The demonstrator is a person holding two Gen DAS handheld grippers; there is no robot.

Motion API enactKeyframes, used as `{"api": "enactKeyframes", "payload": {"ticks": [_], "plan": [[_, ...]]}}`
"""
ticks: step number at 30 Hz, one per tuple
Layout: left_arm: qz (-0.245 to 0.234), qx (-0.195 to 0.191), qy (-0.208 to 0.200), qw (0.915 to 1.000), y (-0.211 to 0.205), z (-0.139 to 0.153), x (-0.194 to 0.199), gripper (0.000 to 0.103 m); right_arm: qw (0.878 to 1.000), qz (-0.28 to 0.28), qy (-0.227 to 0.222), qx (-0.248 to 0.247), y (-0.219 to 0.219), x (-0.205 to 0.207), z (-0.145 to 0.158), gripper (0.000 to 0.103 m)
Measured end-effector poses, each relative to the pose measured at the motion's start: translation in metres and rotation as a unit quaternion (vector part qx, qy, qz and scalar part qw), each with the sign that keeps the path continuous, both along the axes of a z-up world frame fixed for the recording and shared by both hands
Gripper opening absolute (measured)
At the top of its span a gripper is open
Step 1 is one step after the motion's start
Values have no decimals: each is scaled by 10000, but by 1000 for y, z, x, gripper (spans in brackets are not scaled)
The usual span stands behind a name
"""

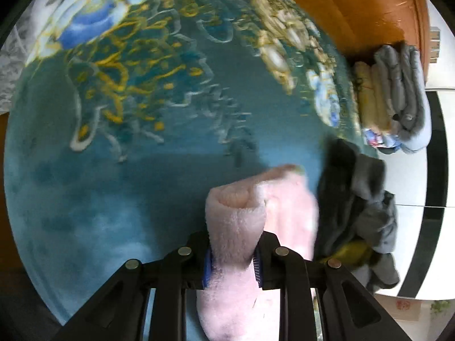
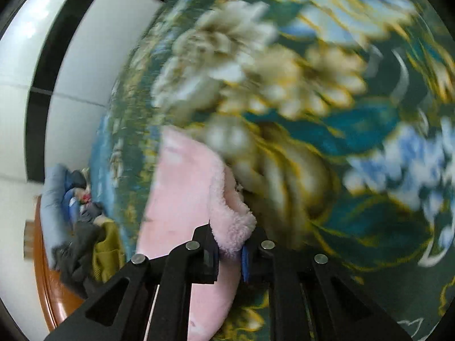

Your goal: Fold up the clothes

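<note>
My left gripper [image 1: 231, 258] and right gripper [image 2: 229, 251] each clamp the fluffy pink fleece garment [image 1: 250, 213], lifting it above the teal flowered bed blanket [image 1: 142, 156] for folding.

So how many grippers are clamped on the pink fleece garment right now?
2. The left gripper pinches a rolled edge of the pink fleece garment; the right gripper pinches another fluffy edge. Whether the two ends join is hidden.
</note>
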State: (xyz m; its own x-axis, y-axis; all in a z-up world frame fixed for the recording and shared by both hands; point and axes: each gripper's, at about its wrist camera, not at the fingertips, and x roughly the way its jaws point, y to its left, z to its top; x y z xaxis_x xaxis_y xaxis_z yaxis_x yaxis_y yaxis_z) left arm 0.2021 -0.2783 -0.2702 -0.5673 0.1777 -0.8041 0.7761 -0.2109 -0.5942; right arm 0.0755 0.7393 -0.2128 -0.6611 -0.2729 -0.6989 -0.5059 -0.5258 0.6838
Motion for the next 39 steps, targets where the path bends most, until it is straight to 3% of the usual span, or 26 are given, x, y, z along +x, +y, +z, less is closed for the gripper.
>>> {"api": "enactKeyframes", "payload": {"ticks": [6,7,8,10,14,17,19,22,24,29,34,36,38,39], "plan": [[-209,-53,62,9997,-1,7,-7,30,9976,-102,-681,-86,3,7,-35,19],[-274,-88,33,9996,-1,10,-9,30,9975,-140,-696,11,4,8,-30,22],[-333,-123,1,9994,0,13,-12,32,9972,-179,-711,109,5,8,-24,34],[-373,-198,-100,9991,-1,21,-12,44,9965,-255,-734,309,7,9,-13,41],[-187,-727,-277,9968,-8,52,-11,46,9942,-369,-638,784,6,6,21,42],[-554,-898,49,9944,14,80,-36,46,9955,133,-616,703,-29,-18,28,42],[-1096,-793,135,9907,45,85,-69,47,9947,582,-713,456,-63,-40,21,43],[-1675,-470,69,9847,90,74,-113,46,9884,1239,-870,76,-115,-73,8,43],[-1680,-235,-97,9855,106,56,-131,46,9842,1429,-1037,-109,-150,-88,-5,43],[-1109,186,-433,9927,114,15,-147,46,9814,1201,-1497,30,-189,-110,-24,43],[-1074,47,-1007,9891,111,-1,-162,46,9718,786,-2191,375,-195,-122,-38,41],[-1034,22,-1143,9880,107,-5,-167,44,9689,706,-2351,309,-193,-124,-44,34],[-946,93,-1212,9881,100,-10,-167,43,9675,640,-2435,246,-188,-123,-48,19],[-907,123,-1240,9881,96,-12,-167,38,9667,607,-2476,215,-185,-123,-50,16]]}}
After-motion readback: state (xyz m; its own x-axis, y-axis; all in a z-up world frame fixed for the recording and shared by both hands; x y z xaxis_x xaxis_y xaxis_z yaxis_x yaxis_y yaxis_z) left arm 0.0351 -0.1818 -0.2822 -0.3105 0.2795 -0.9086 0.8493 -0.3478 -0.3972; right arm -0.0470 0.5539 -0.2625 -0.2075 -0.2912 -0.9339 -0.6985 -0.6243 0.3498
